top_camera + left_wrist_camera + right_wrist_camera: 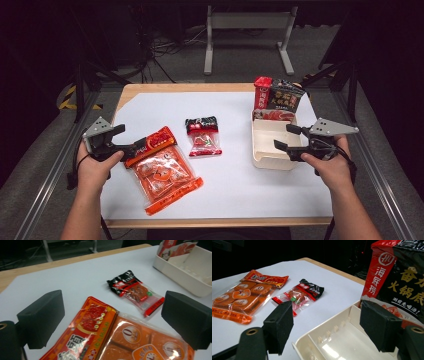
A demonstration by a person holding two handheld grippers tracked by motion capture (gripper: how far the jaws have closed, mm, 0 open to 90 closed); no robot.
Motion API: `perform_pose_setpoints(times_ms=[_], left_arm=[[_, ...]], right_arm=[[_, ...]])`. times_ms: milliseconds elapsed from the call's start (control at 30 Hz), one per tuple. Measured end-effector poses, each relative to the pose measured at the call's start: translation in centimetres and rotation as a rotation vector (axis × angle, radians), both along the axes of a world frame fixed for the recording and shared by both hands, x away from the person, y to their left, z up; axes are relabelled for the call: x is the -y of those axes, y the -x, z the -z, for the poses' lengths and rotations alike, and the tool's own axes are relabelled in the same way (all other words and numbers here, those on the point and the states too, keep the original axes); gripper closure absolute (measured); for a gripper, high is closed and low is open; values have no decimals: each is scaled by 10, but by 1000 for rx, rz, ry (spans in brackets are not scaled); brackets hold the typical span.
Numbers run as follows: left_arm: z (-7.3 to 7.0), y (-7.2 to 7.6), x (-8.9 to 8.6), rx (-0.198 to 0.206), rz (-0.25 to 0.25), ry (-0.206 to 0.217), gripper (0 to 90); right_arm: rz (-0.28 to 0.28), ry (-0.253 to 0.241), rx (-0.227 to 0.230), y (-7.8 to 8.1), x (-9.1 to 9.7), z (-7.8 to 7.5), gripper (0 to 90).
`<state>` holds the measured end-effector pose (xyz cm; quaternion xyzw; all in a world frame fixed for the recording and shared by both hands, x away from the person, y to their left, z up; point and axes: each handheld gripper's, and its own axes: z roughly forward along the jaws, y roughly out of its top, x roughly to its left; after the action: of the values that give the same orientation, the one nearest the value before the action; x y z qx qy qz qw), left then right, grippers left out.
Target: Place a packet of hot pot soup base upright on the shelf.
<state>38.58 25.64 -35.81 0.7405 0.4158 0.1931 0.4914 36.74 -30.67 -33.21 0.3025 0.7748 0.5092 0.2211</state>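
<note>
The white bin (272, 159) sits on the right of the desk (235, 180), holding two upright hotpot-base packets (285, 96) at its far end. Your right claw (285, 137) hangs released over its near, bare part. Your left claw (122, 137) is spread at the orange snack bag (162, 170).
</note>
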Motion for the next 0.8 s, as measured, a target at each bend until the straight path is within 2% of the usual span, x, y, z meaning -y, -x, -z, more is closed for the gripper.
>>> perform_pose_setpoints(times_ms=[133,367,467,567,633,700,800], left_arm=[[6,-4,-7,-13,-29,2,71],[21,-15,-20,-51,-121,0,93],[32,-21,-26,-60,-137,20,112],[39,-24,-30,-82,-159,19,122],[48,-27,-35,-112,-184,-4,127],[54,-29,-38,-131,-199,-6,137],[62,-31,-43,-168,-207,-12,142]], right_arm=[[-9,-4,3,2,-1,1,270],[-26,7,14,6,-7,0,265],[-29,18,21,7,-10,0,265],[-33,22,23,8,-11,0,265],[-34,25,23,8,-12,0,265],[-34,25,18,8,-13,1,264],[-37,39,17,8,-14,3,262]])
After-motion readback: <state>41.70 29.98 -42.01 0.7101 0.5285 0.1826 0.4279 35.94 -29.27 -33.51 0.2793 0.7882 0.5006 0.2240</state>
